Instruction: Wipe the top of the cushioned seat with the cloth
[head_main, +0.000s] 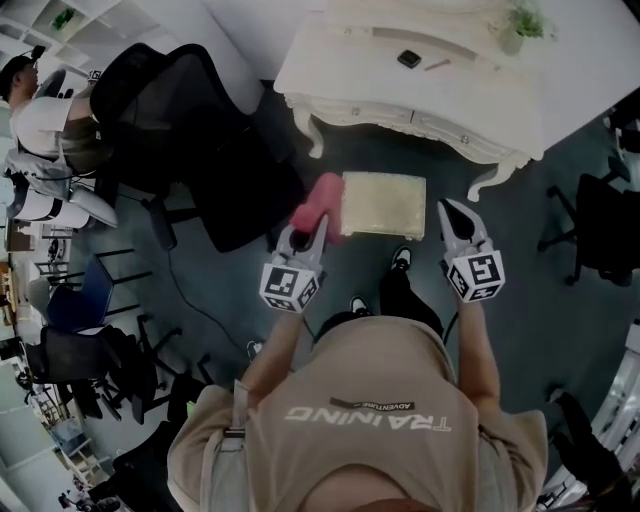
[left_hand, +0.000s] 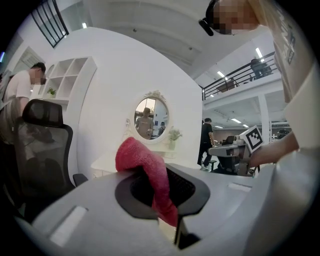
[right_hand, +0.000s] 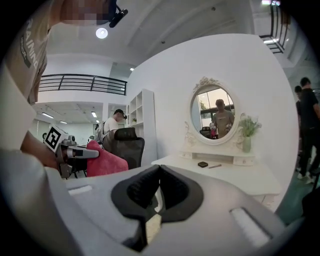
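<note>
The left gripper (head_main: 305, 238) was clamped on the red cloth (head_main: 326, 200), which bunched above the jaw tips and hung down between the pads in the left gripper view; the cloth sat at the left edge of the beige cushioned seat (head_main: 385, 204), though whether it touched the seat could not be determined. The right gripper (head_main: 449, 212) had its jaws together on nothing, beside the seat's right edge; the seat stood before a white dressing table (head_main: 470, 95).
</note>
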